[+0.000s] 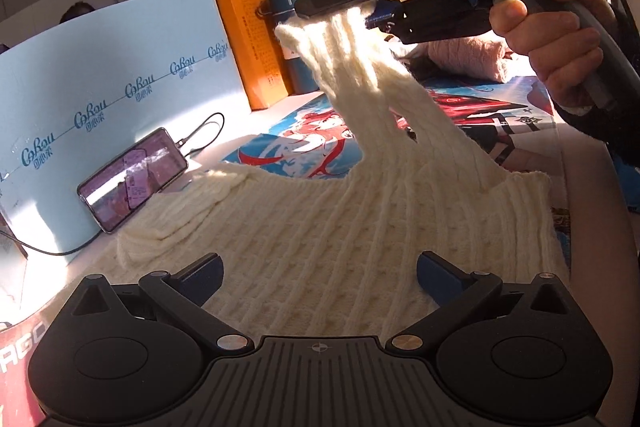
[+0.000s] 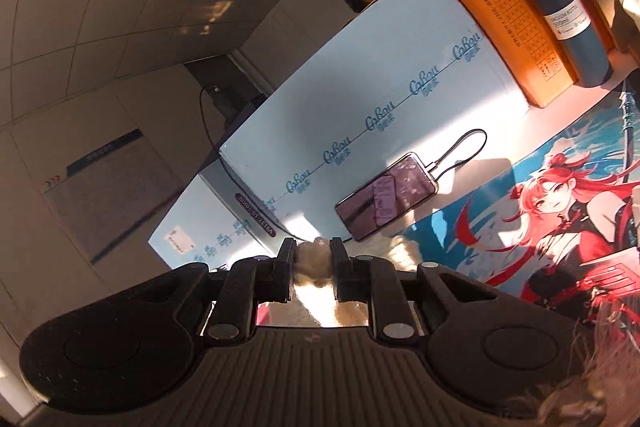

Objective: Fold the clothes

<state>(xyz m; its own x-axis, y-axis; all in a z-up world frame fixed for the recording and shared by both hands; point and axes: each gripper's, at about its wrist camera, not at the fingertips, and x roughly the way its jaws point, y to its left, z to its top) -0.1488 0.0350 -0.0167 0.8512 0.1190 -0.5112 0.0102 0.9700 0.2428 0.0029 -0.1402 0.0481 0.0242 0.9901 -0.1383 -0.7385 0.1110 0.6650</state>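
A cream cable-knit sweater [image 1: 312,235] lies flat on the table in the left wrist view, one sleeve folded onto it at the left. My left gripper [image 1: 319,269] is open just above the sweater's body, holding nothing. My right gripper [image 1: 344,15] is shut on the other sleeve [image 1: 360,83] and holds its cuff high above the table, so the sleeve stretches up from the sweater's right shoulder. In the right wrist view the right gripper [image 2: 313,263] has a tuft of the cream knit [image 2: 314,259] pinched between its fingers.
A phone [image 1: 134,179] on a cable leans against a pale blue box [image 1: 100,99] at the left. An orange box [image 1: 248,39], a blue flask [image 1: 286,27] and a folded pink knit [image 1: 468,57] stand behind. A printed anime mat [image 2: 560,203] covers the table.
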